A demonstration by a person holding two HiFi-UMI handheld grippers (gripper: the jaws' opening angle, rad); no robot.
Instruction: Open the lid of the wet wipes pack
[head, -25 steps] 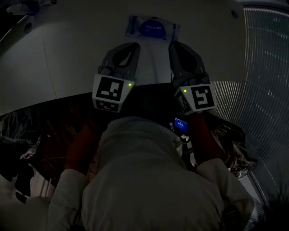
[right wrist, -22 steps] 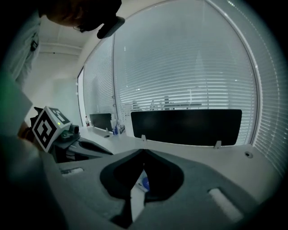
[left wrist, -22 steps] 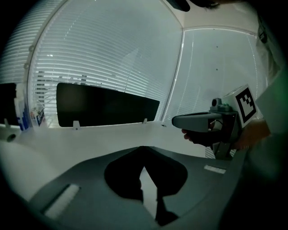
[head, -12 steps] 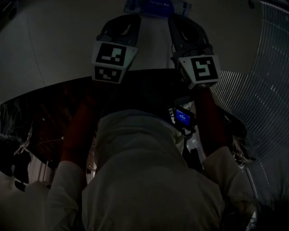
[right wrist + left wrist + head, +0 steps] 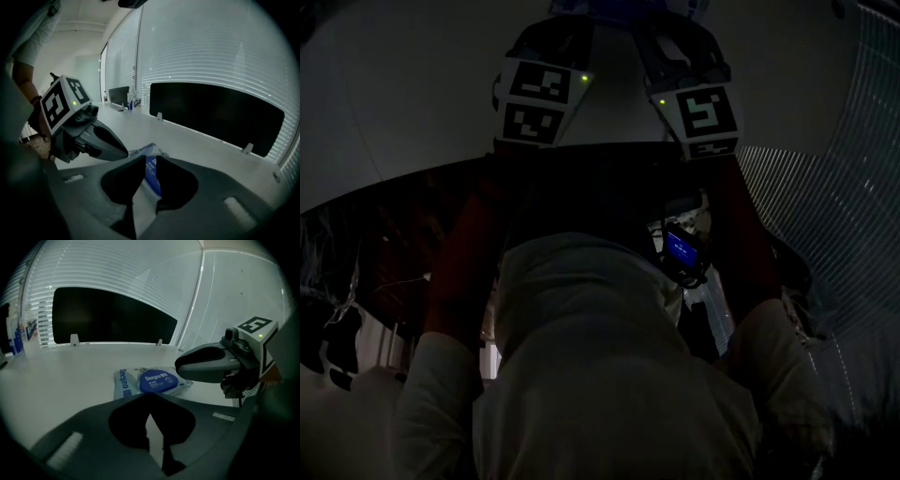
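Note:
The wet wipes pack (image 5: 129,385), pale with a round blue lid (image 5: 158,381), lies flat on the white table (image 5: 70,376) with the lid down. In the dark head view only its near edge (image 5: 623,7) shows at the top. My left gripper (image 5: 149,397) hangs just short of the pack, its tips meeting, nothing held. My right gripper (image 5: 150,160) has just been opening: a narrow gap shows the blue lid (image 5: 152,173) beyond it, and the pads press on nothing. Both grippers sit side by side, the right finger (image 5: 206,367) over the pack's right end.
A long black panel (image 5: 112,317) stands along the table's far side in front of white blinds (image 5: 140,268). Bottles (image 5: 16,333) stand at the far left. A small device with a blue screen (image 5: 678,246) hangs at the person's chest.
Both grippers have moved up the head view towards the pack, which has slid from well inside that view to its top edge.

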